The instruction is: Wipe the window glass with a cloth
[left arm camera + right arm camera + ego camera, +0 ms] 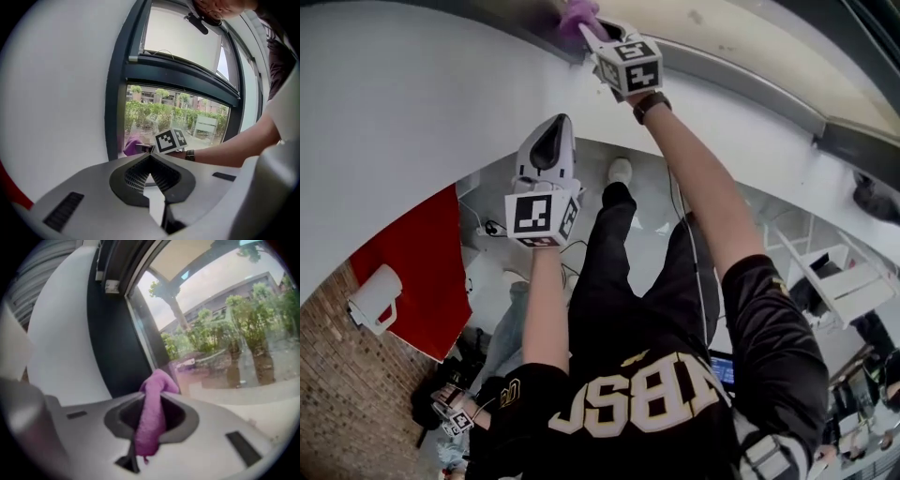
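Right tongs (592, 36) are clamping the purple cloth (152, 418) at the window glass's (225, 348) lower corner, left tongs (150, 161) are idling shut and empty; wiped share unreadable.

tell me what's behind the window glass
Behind the window glass: a green hedge, trees, buildings and paved ground. The purple cloth clamped in the right gripper covers the pane's lower corner by the dark frame, so nothing shows there.

Daylight pours in through the window glass (225, 348) ahead of the right gripper (152, 397), leaving the dark frame (117, 348) beside it in shade. Both gripper views bend strongly and blacken at the corners. The cloth (151, 420) between the right jaws looks soft, slightly blurred.
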